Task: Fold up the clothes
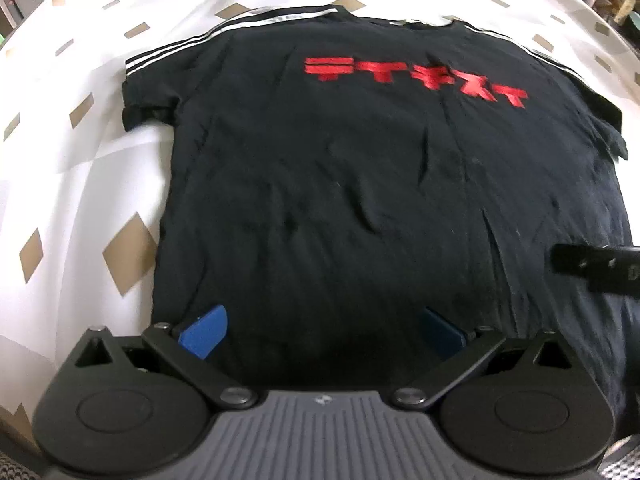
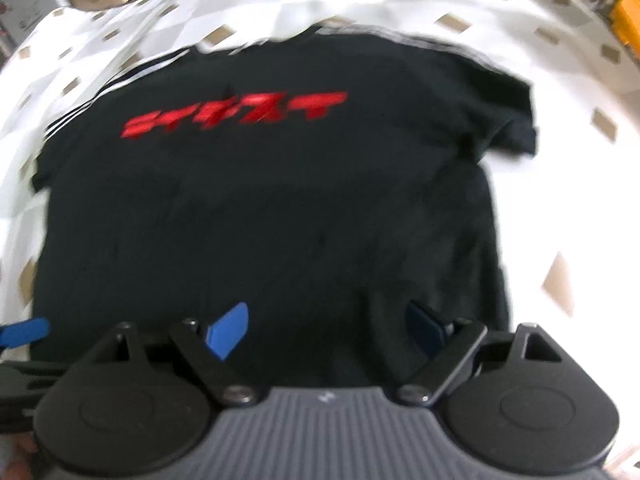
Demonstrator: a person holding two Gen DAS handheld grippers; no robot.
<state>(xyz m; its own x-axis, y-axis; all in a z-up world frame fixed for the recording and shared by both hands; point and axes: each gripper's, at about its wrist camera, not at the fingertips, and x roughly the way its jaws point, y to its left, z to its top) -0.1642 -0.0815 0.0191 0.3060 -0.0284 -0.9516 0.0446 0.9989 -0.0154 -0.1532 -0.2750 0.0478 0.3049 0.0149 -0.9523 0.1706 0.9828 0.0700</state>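
A black T-shirt [image 1: 352, 184] with red lettering [image 1: 416, 80] and white shoulder stripes lies spread flat on a white bedcover, collar at the far end. My left gripper [image 1: 324, 330] is open, its blue fingers wide apart over the shirt's near hem toward the left side. The right wrist view, blurred, shows the same T-shirt [image 2: 272, 208]. There my right gripper [image 2: 332, 328] is open above the hem toward the right side, with nothing between its fingers. A blue finger of the left gripper [image 2: 24, 334] shows at that view's left edge.
The white bedcover [image 1: 80, 168] with tan diamond shapes surrounds the shirt on all sides. Part of the right gripper's black body [image 1: 596, 268] juts in from the right in the left wrist view. Boxes and shelves [image 2: 624, 12] line the room beyond the bed.
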